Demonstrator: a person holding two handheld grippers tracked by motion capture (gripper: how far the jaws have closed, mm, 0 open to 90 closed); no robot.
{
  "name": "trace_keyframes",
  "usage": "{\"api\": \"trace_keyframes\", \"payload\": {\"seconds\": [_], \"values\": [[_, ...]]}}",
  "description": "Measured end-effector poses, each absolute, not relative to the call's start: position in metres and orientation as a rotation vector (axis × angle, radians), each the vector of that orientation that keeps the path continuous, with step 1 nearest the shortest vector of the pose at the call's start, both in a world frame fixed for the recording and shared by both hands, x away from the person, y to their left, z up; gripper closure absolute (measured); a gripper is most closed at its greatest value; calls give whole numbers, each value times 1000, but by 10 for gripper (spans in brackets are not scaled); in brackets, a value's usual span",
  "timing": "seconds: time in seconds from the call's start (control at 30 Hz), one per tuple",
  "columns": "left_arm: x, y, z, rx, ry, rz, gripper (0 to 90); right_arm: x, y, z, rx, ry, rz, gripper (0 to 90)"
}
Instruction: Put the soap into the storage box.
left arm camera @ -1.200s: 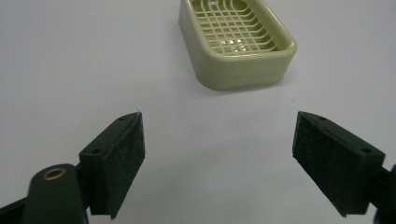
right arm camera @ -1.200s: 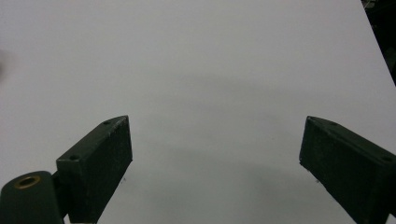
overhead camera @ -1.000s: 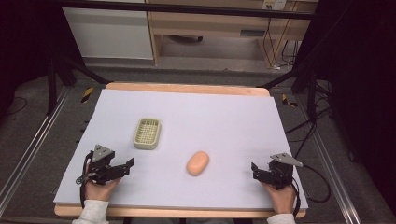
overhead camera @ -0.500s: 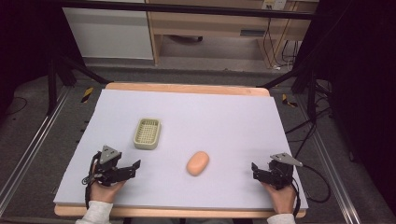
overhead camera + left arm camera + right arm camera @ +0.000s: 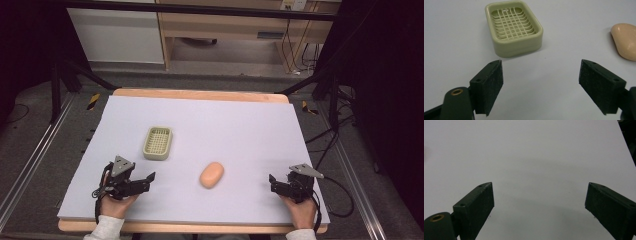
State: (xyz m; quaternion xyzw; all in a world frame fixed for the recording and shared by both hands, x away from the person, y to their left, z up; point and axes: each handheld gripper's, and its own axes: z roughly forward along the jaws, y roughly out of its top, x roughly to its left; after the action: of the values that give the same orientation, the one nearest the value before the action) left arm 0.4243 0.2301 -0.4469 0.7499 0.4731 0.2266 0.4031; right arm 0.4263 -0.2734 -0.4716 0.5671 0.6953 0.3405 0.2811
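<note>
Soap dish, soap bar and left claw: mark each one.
Soap dish (image 5: 514, 27): left gripper view, on its slotted grid floor.
Soap bar (image 5: 212, 174): high view, on its top face.
Left claw (image 5: 148, 180): high view, midway between its fingertips.

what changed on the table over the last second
The left tool slid a little to the right along the near edge, toward the soap bar, and its jaws closed slightly but stay open with nothing between them. Nothing was grasped or released. The right tool, the soap bar and the soap dish stayed where they were.

Black left gripper (image 5: 142, 181) and right gripper (image 5: 274, 182), grey three-cornered top plates, brass-ringed screw holes, trailing black cables, white sleeves
</note>
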Motion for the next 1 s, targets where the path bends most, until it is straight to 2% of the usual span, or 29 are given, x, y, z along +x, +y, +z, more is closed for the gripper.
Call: {"api": "trace_keyframes", "payload": {"seconds": [1.0], "values": [[421,193,-442,1958,1109,544,163,424,-271,-471,1509,1889,936,88]]}}
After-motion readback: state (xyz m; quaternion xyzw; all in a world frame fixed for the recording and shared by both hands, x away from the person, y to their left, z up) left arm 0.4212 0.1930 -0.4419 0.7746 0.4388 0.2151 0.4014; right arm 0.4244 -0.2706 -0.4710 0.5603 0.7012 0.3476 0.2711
